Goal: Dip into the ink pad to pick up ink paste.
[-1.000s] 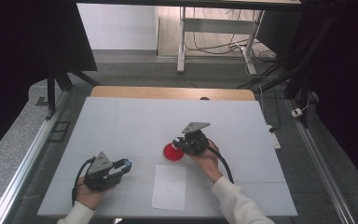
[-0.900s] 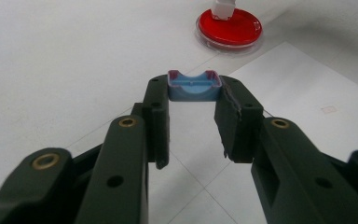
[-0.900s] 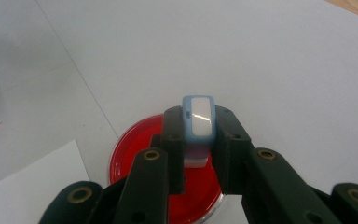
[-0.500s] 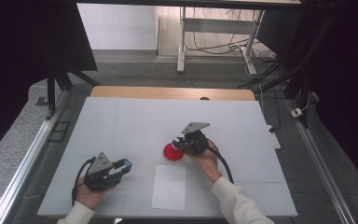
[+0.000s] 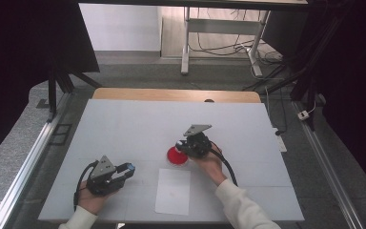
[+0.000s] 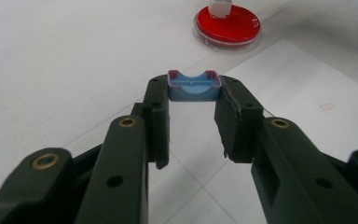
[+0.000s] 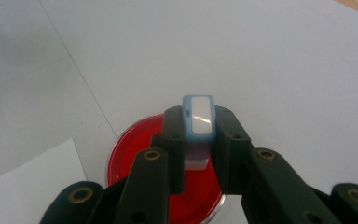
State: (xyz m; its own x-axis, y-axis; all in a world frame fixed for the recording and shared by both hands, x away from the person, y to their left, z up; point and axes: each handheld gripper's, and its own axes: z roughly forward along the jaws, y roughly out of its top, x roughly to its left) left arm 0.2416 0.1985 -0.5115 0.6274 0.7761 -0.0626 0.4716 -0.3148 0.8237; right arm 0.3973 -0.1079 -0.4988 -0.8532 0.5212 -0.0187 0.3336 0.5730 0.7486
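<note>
On the surface: I see a white surface [image 5: 138, 124] with a red dish [image 5: 176, 155] and a white paper sheet [image 5: 173, 191] on it.
Red dish: it is round and flat and sits near the middle of the surface, just past the far edge of the paper sheet. In the left gripper view I see it far ahead [image 6: 227, 24], with a clear rim around the red.
Right gripper: my right gripper [image 5: 187, 145] is right over the red dish. Its two black jaws are squeezed tight on a small light blue and white piece [image 7: 198, 122]. The piece stands up between the jaw tips, and the red dish [image 7: 135, 144] lies under it. I cannot tell if the piece touches the dish.
Left gripper: my left gripper [image 5: 126, 168] is low at the near left, well apart from the dish. Its jaws are pinched on a small blue clip [image 6: 194, 86] with a pinkish edge, held at the very tips.
Paper sheet: it lies flat near my edge, between my two hands. In the left gripper view I see its corner [image 6: 307, 93] just beside the jaws.
</note>
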